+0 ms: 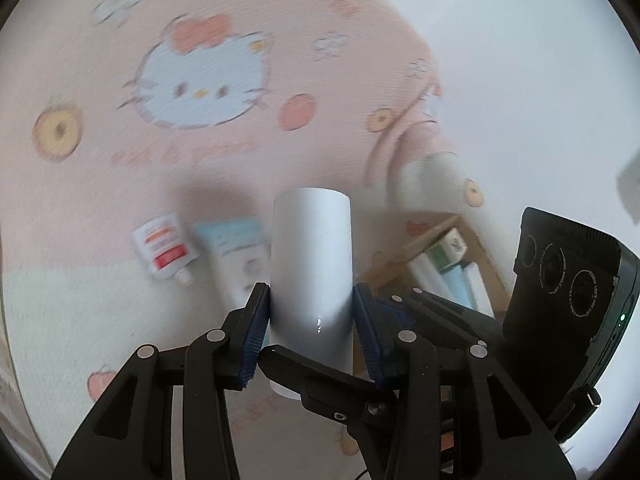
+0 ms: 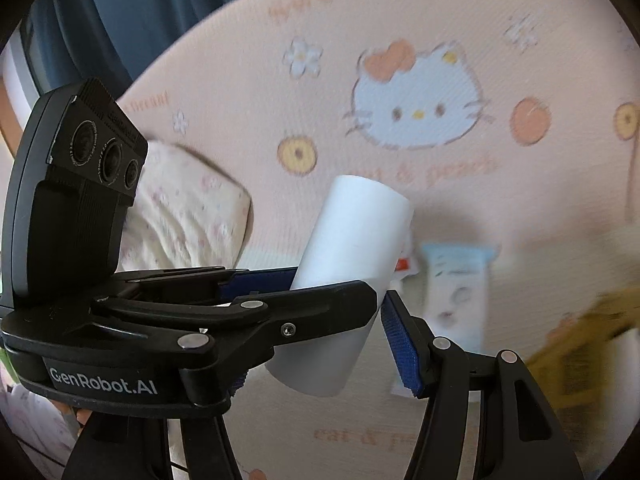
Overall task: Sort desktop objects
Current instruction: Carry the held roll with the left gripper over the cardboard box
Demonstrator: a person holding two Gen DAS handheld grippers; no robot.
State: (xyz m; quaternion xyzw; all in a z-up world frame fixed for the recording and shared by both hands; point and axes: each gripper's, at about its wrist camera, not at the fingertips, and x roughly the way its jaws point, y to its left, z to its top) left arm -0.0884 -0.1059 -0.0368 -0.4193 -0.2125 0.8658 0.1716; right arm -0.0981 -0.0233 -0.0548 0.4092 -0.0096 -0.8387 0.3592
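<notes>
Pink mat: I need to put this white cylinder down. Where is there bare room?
Free: the wide stretch of pink mat around the cat print, and the cream strip left of the red-and-white tube. Crowded: that tube and the pale blue tube lie side by side, with the filled wooden box to their right.
</notes>
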